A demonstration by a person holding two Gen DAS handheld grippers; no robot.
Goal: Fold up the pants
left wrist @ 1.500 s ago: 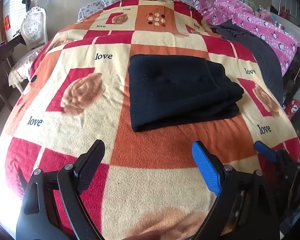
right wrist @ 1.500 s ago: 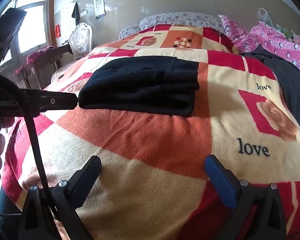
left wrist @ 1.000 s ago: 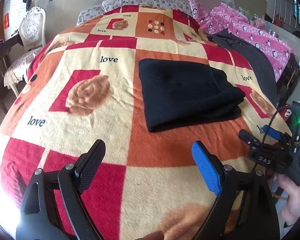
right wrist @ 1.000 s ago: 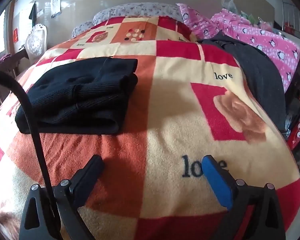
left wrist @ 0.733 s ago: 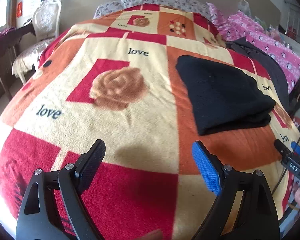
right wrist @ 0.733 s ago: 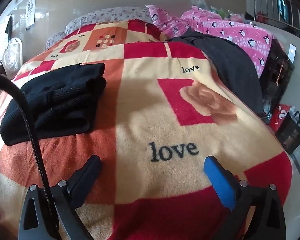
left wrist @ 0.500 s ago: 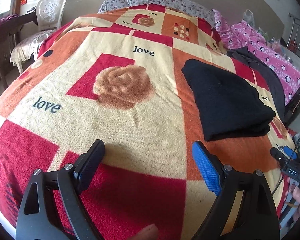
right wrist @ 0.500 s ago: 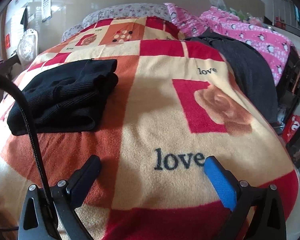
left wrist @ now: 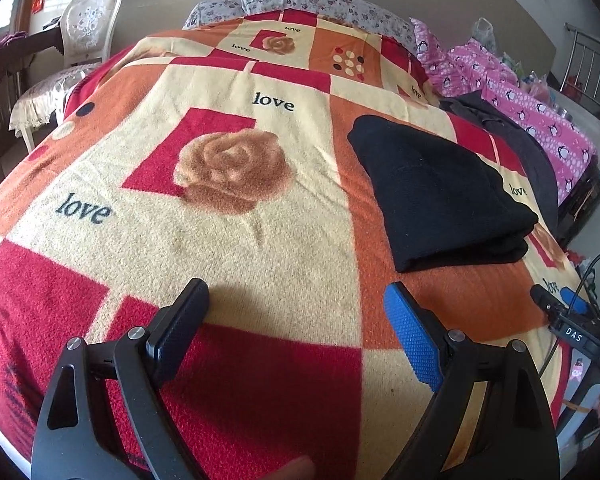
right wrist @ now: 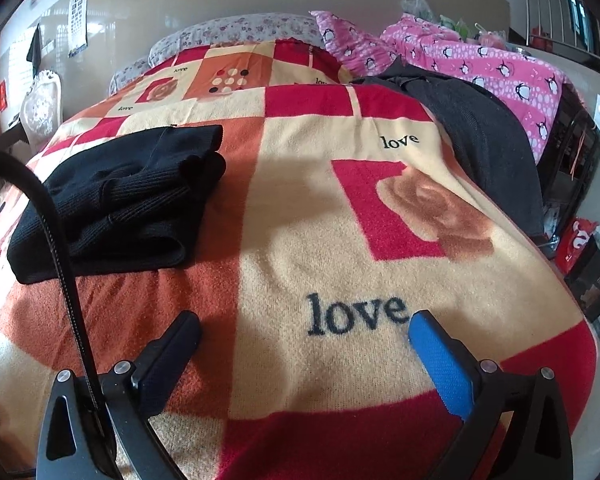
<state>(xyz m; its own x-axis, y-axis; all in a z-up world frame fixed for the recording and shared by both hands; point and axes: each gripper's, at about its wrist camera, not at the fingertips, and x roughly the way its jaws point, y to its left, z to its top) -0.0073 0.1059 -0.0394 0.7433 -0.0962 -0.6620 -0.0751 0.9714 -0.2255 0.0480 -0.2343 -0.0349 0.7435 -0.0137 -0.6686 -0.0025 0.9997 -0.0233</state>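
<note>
Black pants lie folded into a thick rectangular bundle on the bed, right of centre in the left wrist view and at the left in the right wrist view. My left gripper hovers open over the blanket, well short and left of the bundle, holding nothing. My right gripper is open and empty too, over the word "love", to the right of the pants. The right gripper's tip also shows at the left wrist view's right edge.
A red, orange and cream "love" blanket covers the bed. A dark grey garment drapes over the bed's right side beside a pink penguin quilt. A white chair stands at the left. Bags sit on the floor right.
Both grippers drew back from the folded pants and swung apart: the left view turned left so the bundle slid right, the right view turned right so the bundle slid left. Both stayed open.
</note>
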